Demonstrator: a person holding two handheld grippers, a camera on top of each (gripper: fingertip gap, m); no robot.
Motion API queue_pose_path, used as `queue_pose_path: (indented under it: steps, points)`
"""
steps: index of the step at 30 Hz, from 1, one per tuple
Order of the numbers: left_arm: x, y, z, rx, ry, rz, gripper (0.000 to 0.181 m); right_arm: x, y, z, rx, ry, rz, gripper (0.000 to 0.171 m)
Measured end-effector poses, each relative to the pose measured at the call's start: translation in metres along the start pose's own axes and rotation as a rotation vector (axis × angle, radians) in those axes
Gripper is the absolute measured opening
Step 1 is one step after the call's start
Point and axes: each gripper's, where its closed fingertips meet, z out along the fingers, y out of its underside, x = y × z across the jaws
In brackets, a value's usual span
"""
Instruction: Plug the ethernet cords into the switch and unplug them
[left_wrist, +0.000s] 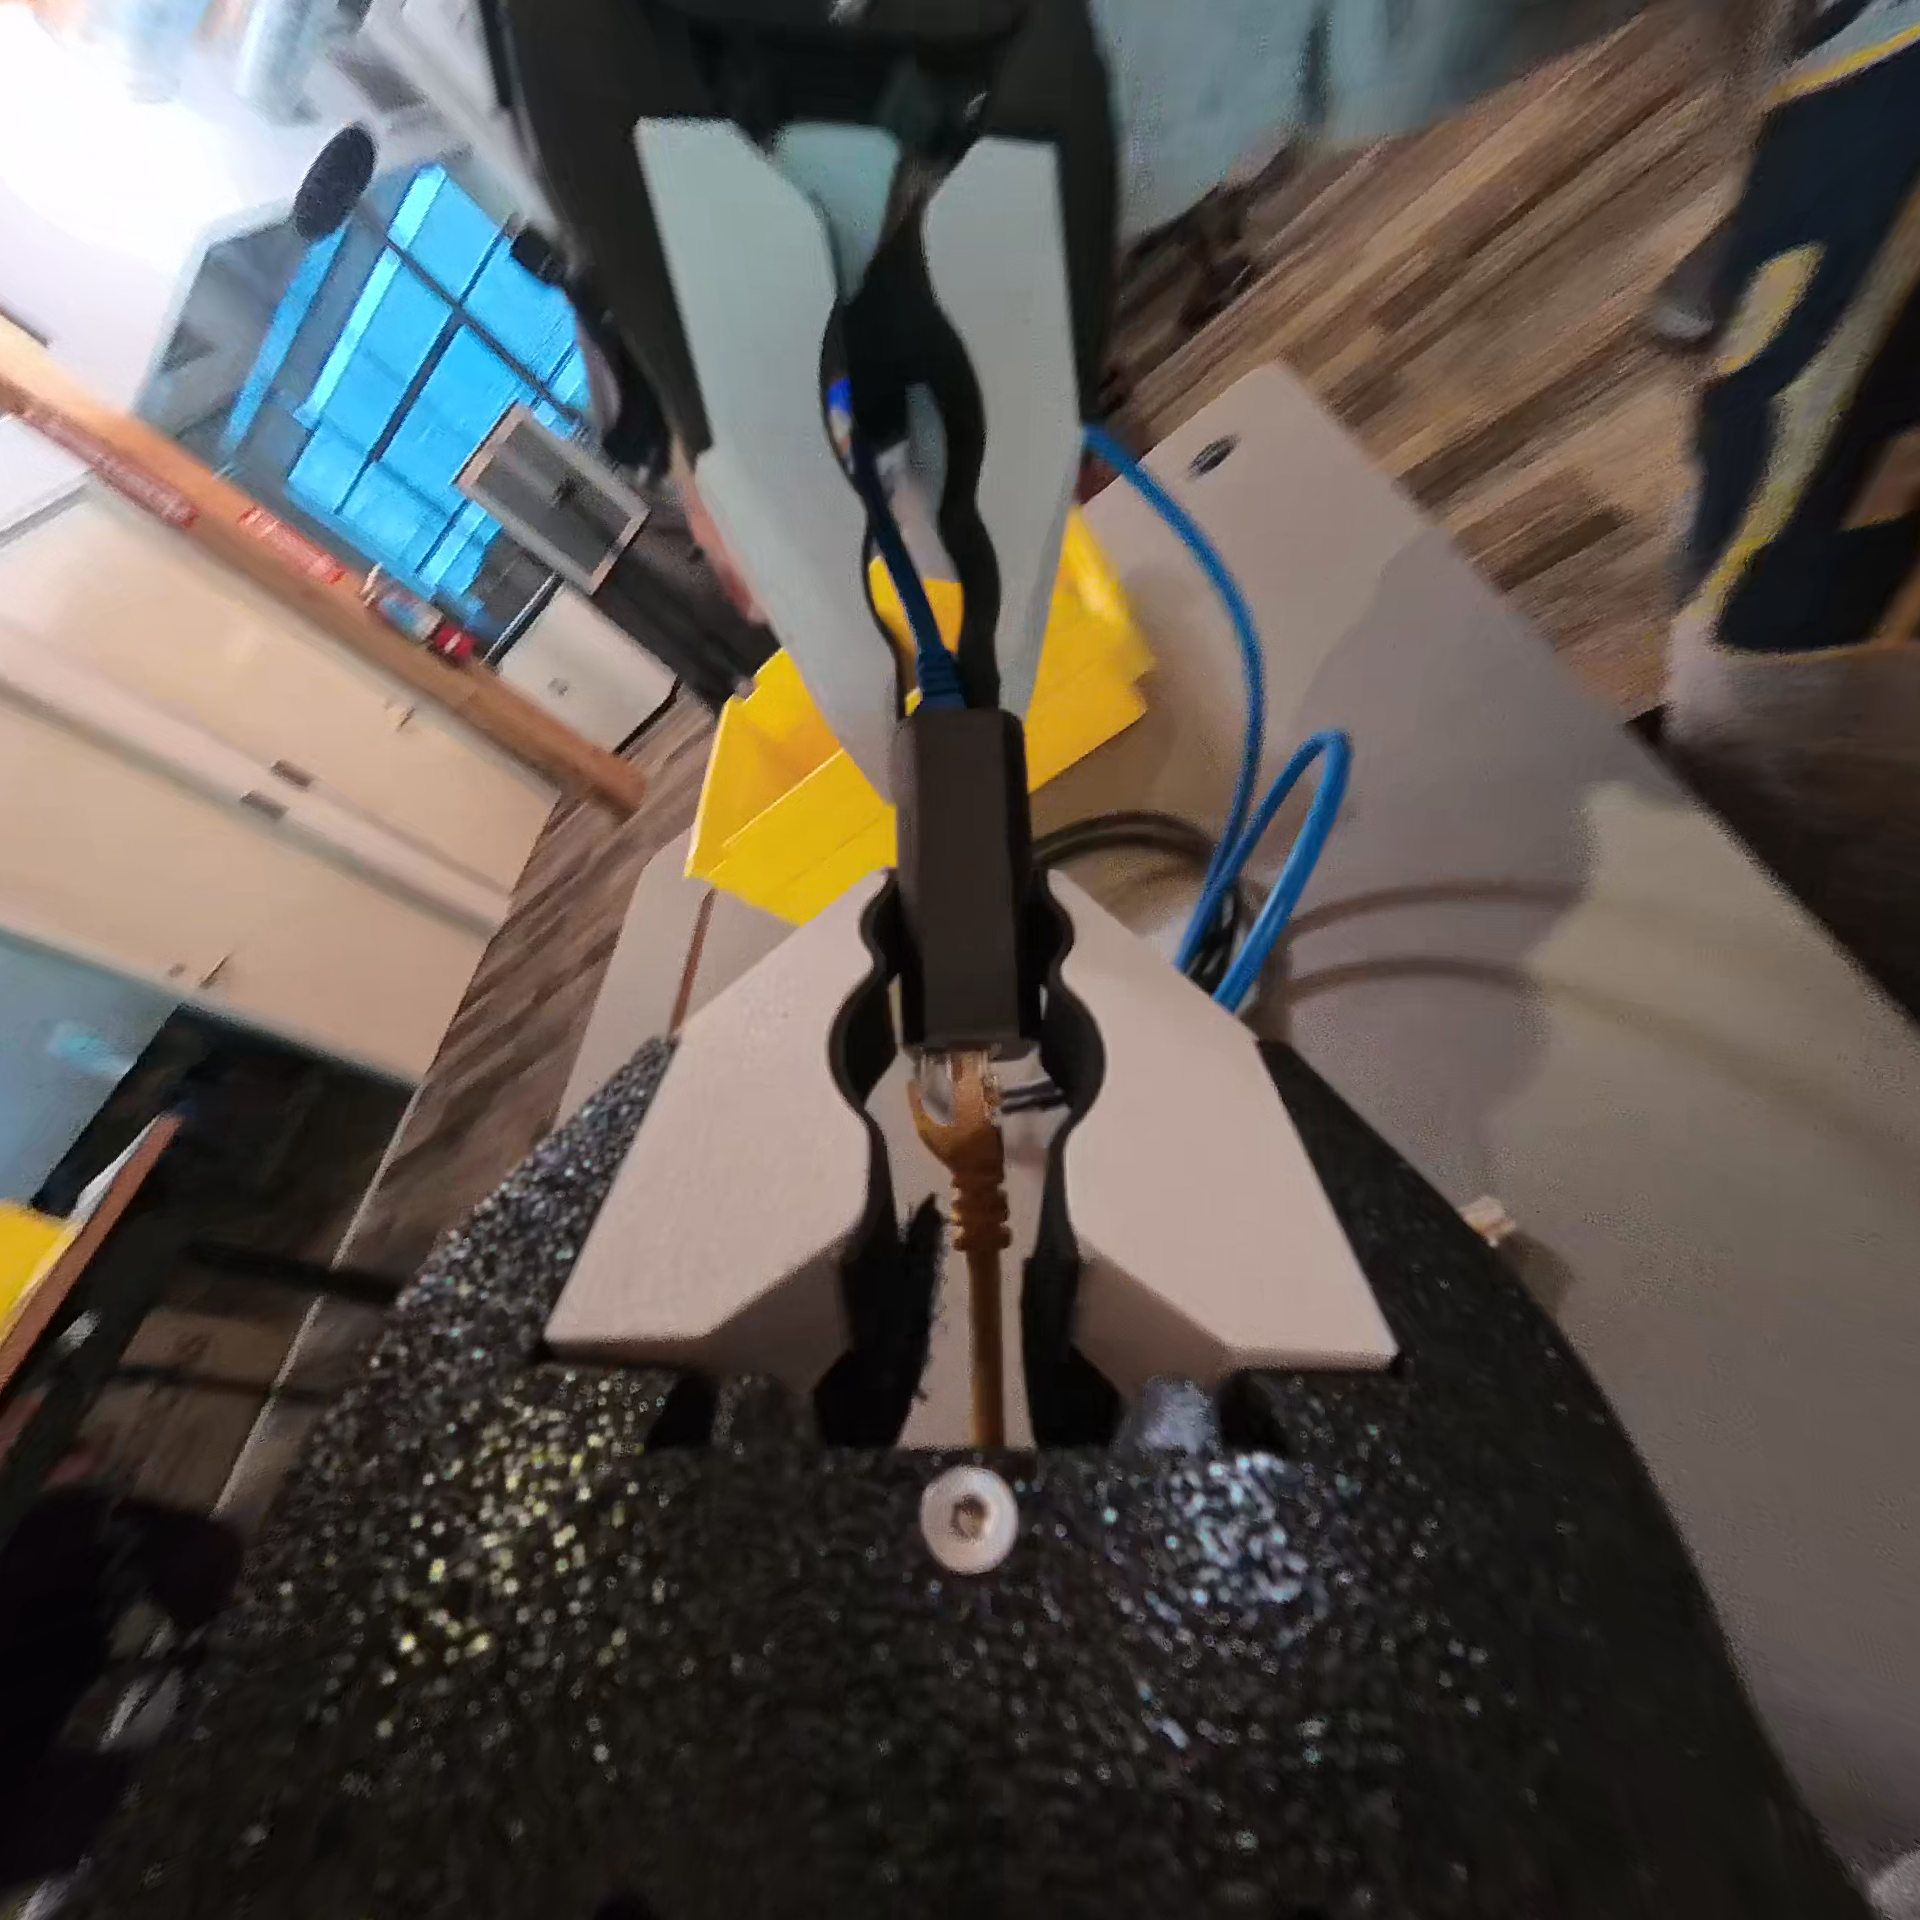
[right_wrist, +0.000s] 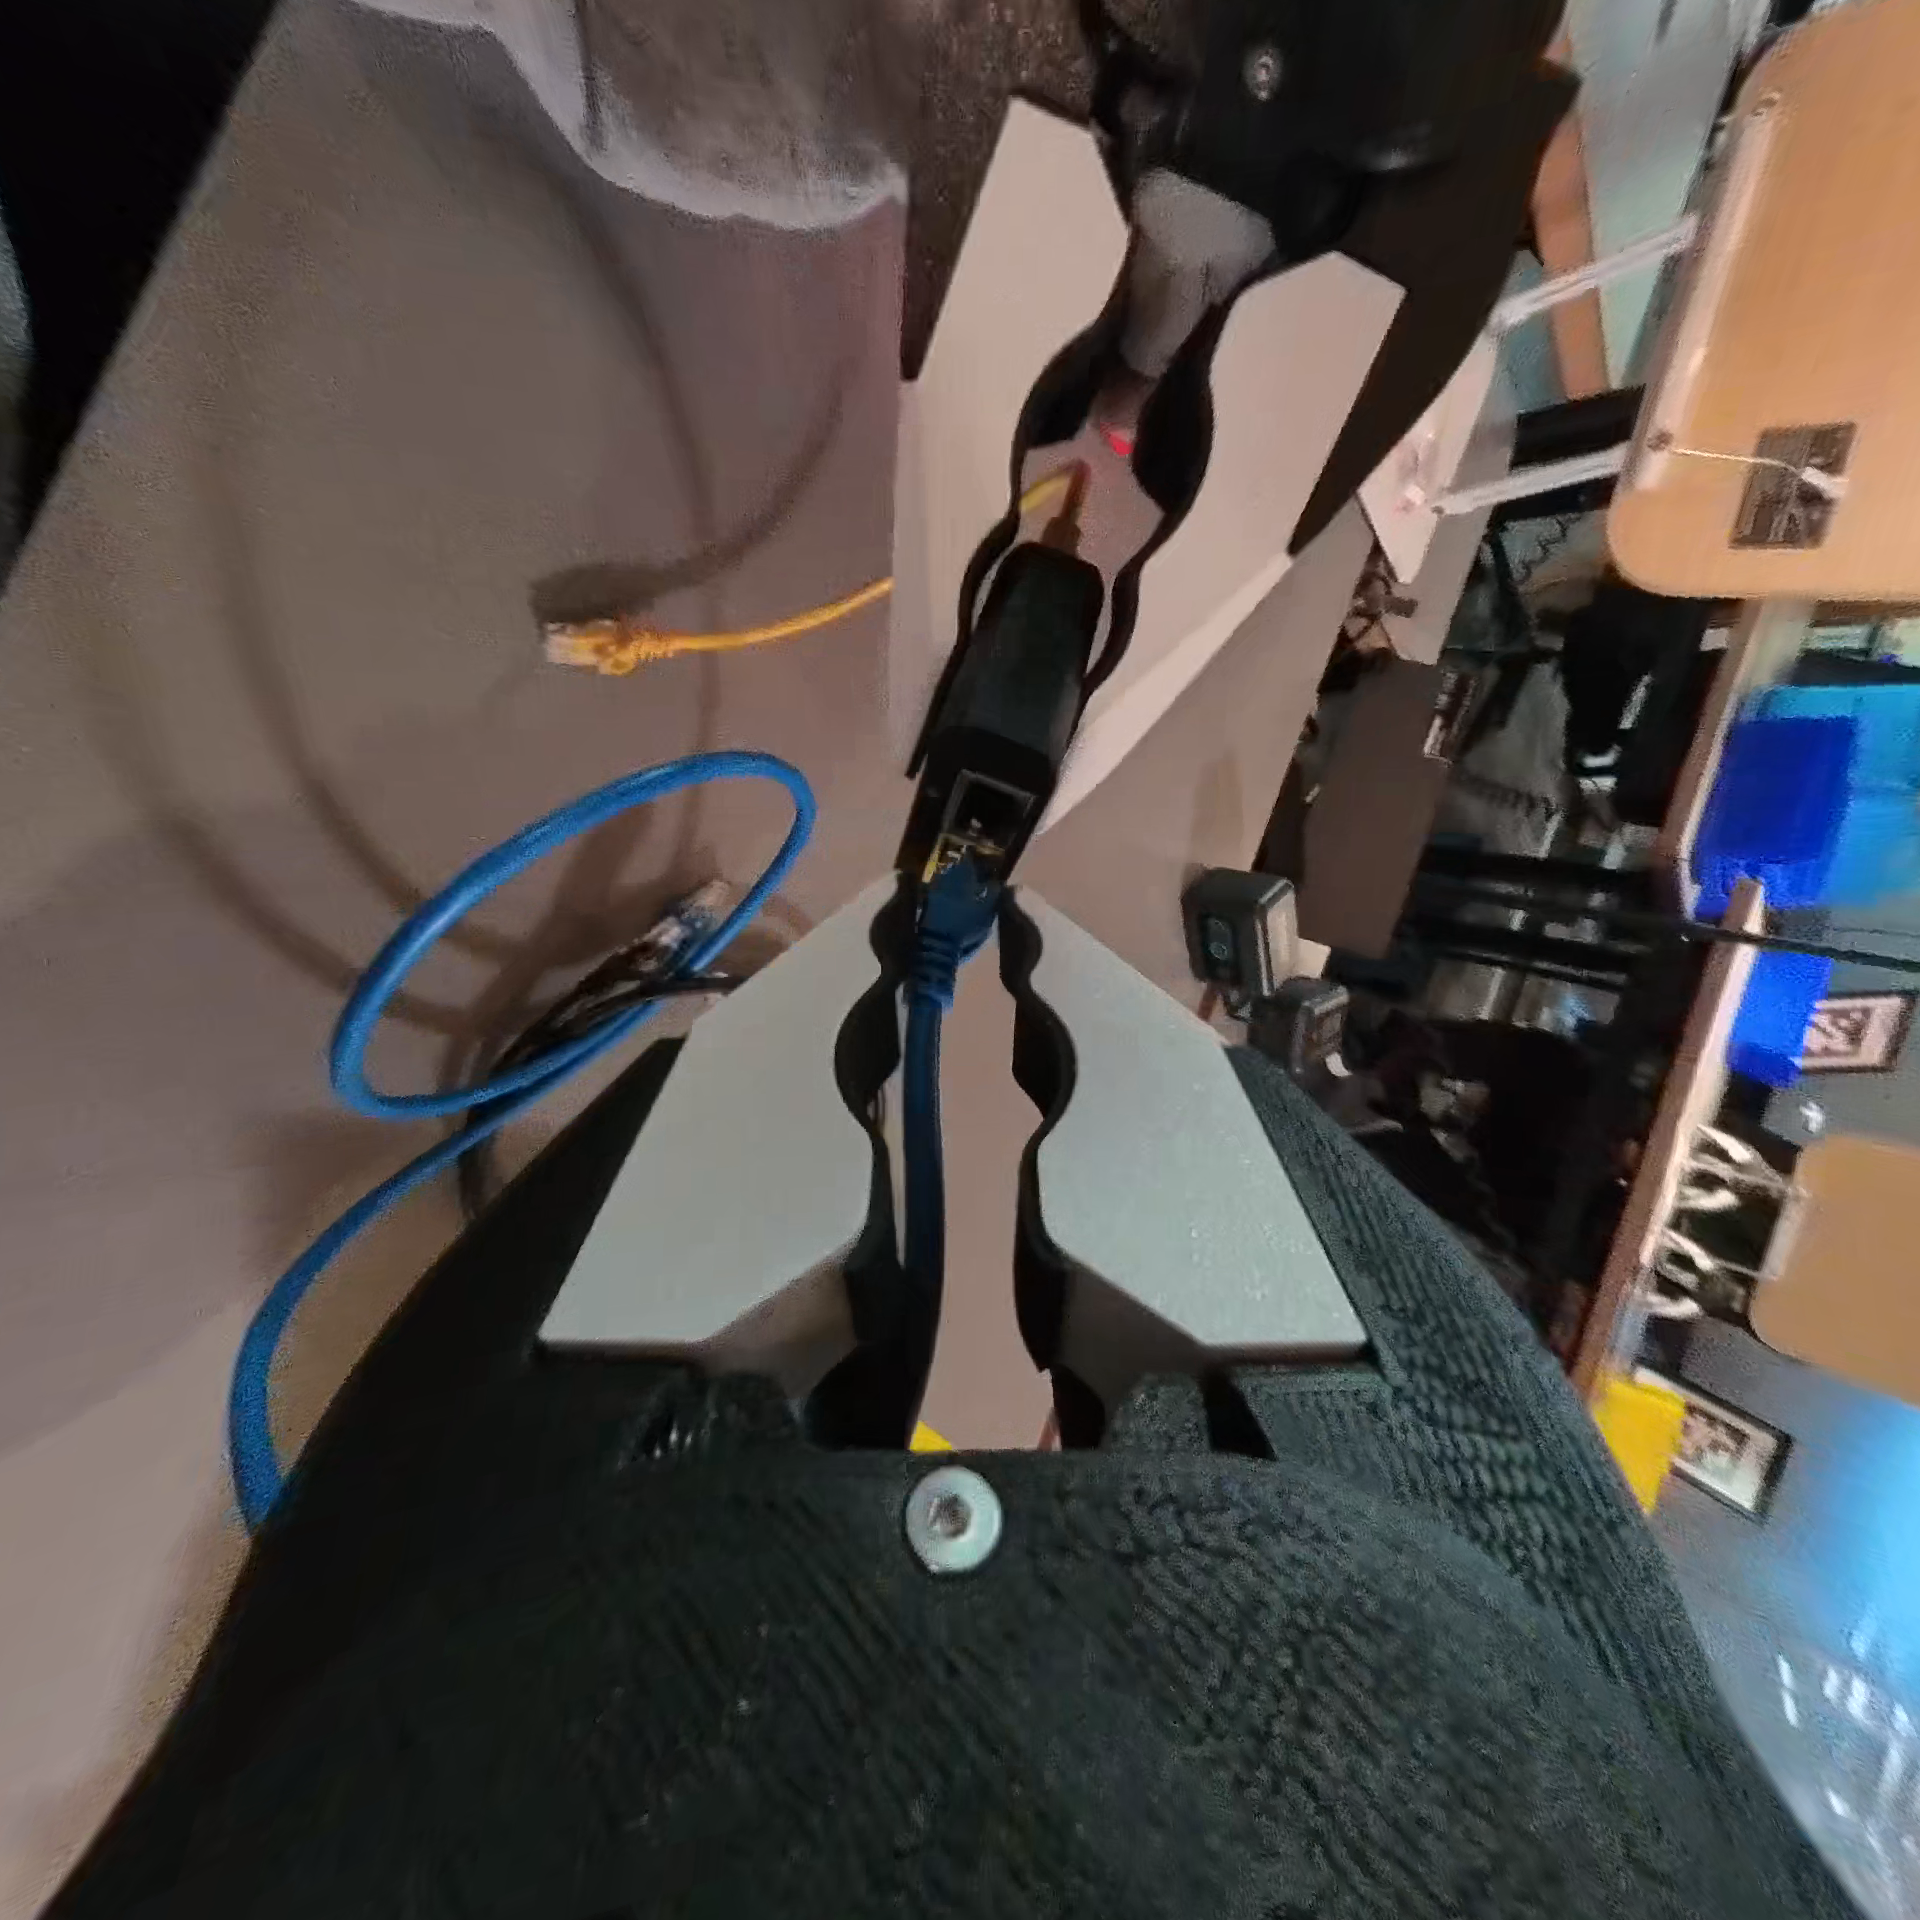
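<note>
The switch is a small black block, and my left gripper is shut on it, holding it above the table. A yellow cord is plugged into the block's near end and runs back between my fingers. My right gripper is shut on the blue cord just behind its plug. The plug tip sits at the mouth of the open port on the block; I cannot tell if it is seated. The right gripper faces the left one head-on.
On the grey table lie the yellow cord's loose connector, the blue cord's loop and a dark cable. A yellow bin stands at the table's far edge. Wood floor and cabinets lie beyond.
</note>
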Motion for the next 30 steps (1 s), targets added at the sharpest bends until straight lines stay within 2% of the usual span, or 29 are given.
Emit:
queue_pose_path:
  steps: [1,4,9,12,16,21,23,28,30]
  points:
    - [-0.003,0.005,0.001,-0.033,-0.016,0.005,0.021,0.004,0.002,0.003,-0.012,0.042,0.009,0.018]
    - [-0.008,0.018,0.003,-0.12,-0.061,0.022,0.021,0.016,0.004,0.005,-0.036,0.143,0.031,0.021]
    - [-0.01,0.017,0.002,-0.101,-0.069,0.015,0.022,0.009,0.007,0.012,-0.027,0.093,0.111,0.025]
    - [-0.009,0.016,0.002,-0.099,-0.063,0.021,0.022,0.011,0.009,0.016,-0.036,0.115,0.104,0.014]
    - [-0.007,0.015,0.002,-0.085,-0.052,0.022,0.022,0.01,0.009,0.015,-0.035,0.102,0.096,0.012]
    - [0.015,0.007,0.008,0.011,0.114,-0.027,0.022,-0.018,-0.001,0.008,0.061,-0.116,0.001,0.011]
    - [0.022,0.004,0.01,0.059,0.172,-0.078,0.022,-0.025,-0.005,0.003,0.131,-0.207,0.05,0.01]
    - [0.028,-0.008,0.006,0.15,0.25,-0.153,0.022,-0.029,-0.014,-0.009,0.256,-0.293,0.111,0.011]
    - [0.031,0.007,-0.002,0.094,0.271,-0.153,0.022,-0.043,-0.011,-0.024,0.289,-0.412,0.132,0.01]
